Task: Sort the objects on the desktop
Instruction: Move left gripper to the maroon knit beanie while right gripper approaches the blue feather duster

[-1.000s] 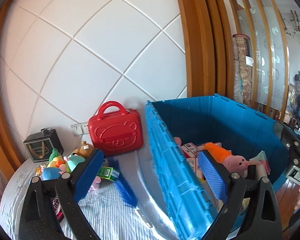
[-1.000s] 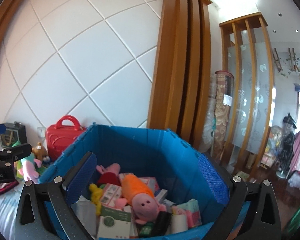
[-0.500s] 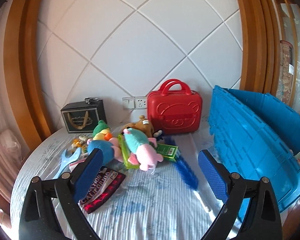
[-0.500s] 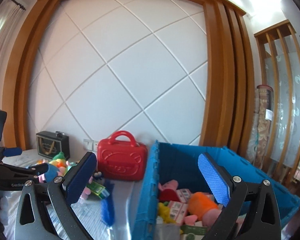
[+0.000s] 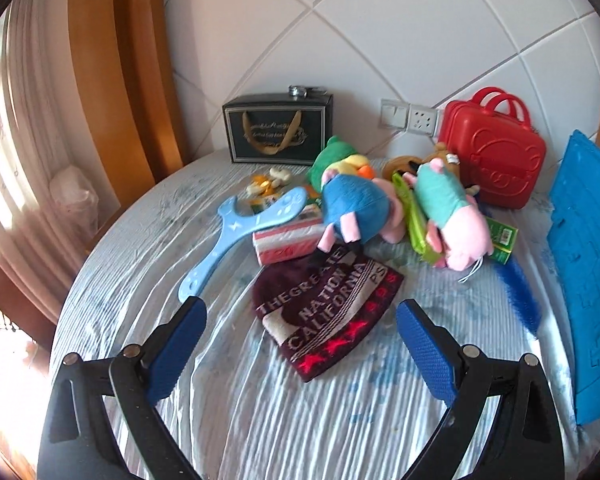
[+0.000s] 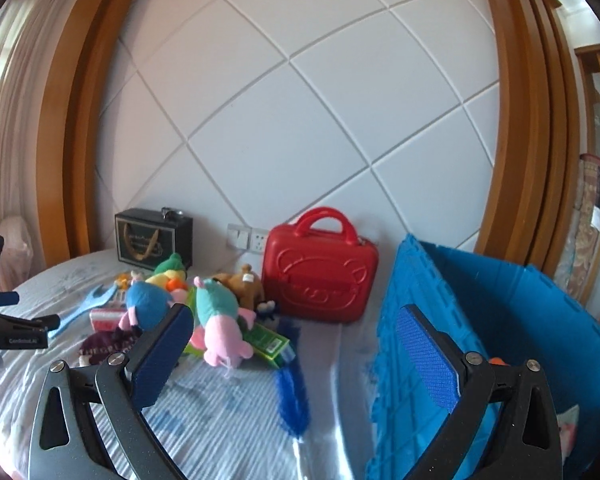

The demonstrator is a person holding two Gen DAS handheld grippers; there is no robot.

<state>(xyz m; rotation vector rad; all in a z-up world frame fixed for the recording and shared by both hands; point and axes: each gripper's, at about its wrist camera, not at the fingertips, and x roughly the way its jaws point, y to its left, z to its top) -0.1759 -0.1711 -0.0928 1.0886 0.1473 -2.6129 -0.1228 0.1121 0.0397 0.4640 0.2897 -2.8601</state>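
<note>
1. The left gripper [image 5: 300,340] is held with its jaws spread wide and nothing between them, low over the round surface covered with a pale blue striped cloth [image 5: 260,420].
2. Directly ahead of that gripper, just beyond the fingertips and centred in the gap, a dark maroon knitted beanie with white lettering and red stars [image 5: 326,306] is seen lying flat on the cloth.
3. The beanie's long axis is judged to run diagonally, from near and right of the gripper's centre line to far and left, so a slight wrist turn would probably be needed for the jaws to close across its shorter width.
4. Beyond the beanie, a pile of plush toys is seen, with a blue-bodied plush pig [image 5: 356,208] touching the beanie's far edge.
5. The right gripper [image 6: 292,356] is likewise spread and empty; it is held higher and farther back, with the beanie low to its left, partly hidden by its left finger.
6. The open blue plastic crate [image 6: 500,300] stands close on its right side.
7. The left gripper is therefore judged the nearer one for the beanie.
</note>
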